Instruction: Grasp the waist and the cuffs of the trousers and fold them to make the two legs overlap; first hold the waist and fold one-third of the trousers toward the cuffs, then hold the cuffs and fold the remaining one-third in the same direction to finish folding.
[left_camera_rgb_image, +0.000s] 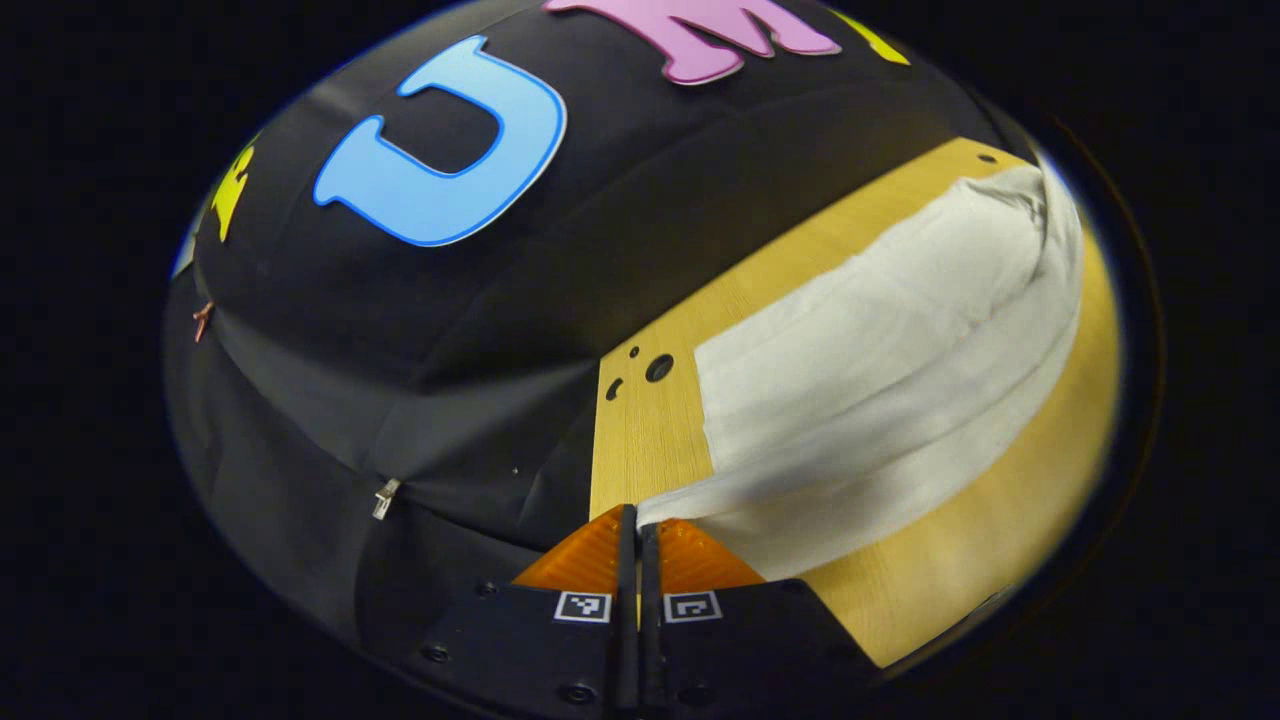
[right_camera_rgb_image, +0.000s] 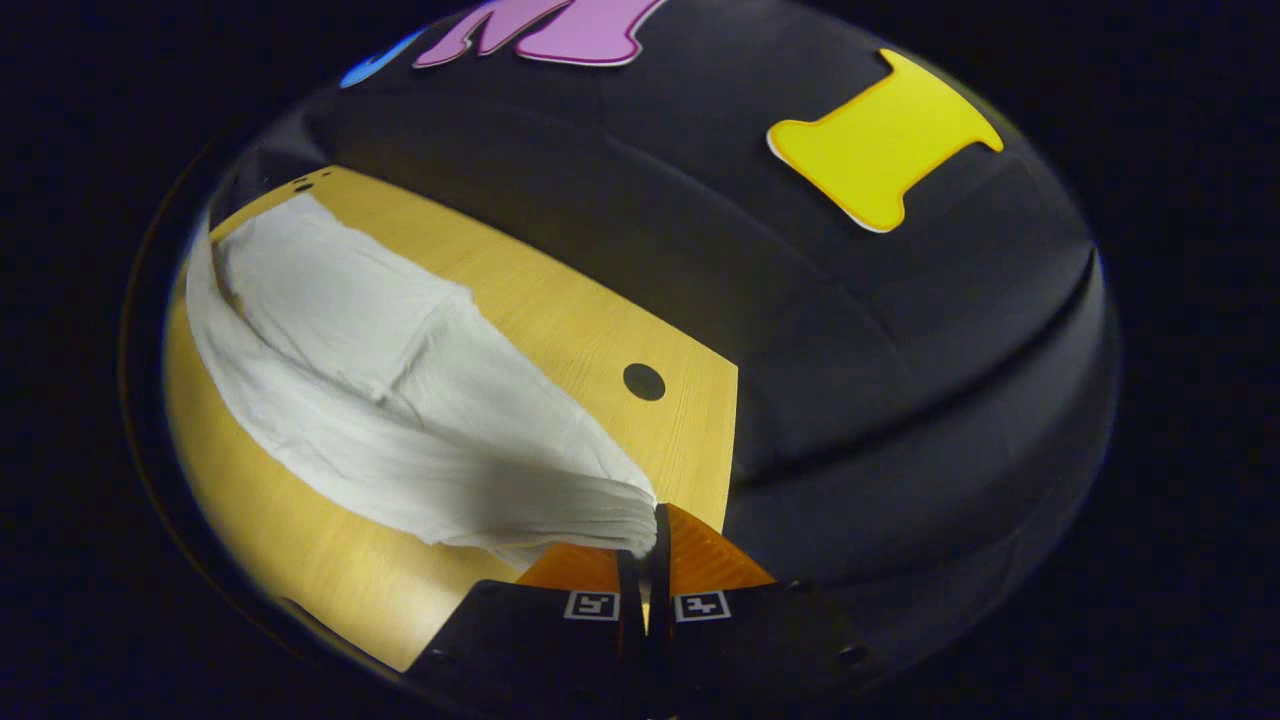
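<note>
In the left gripper view, the left tongs (left_camera_rgb_image: 636, 520) sit nearest, clenched tight with an edge of the white trousers (left_camera_rgb_image: 880, 350) pinched between the fingers. From there the cloth runs away across the wooden bench (left_camera_rgb_image: 650, 440), lifted into a long ridge near the tongs and lying flat farther off. Small round holes (left_camera_rgb_image: 658, 367) mark the bench corner beside the cloth.

In the right gripper view, the right tongs (right_camera_rgb_image: 648, 530) are likewise clenched on a bunched end of the trousers (right_camera_rgb_image: 400, 400). The cloth fans out from the grip and stretches over the bench (right_camera_rgb_image: 560, 310) toward its far corner, past one round hole (right_camera_rgb_image: 644, 381).
</note>
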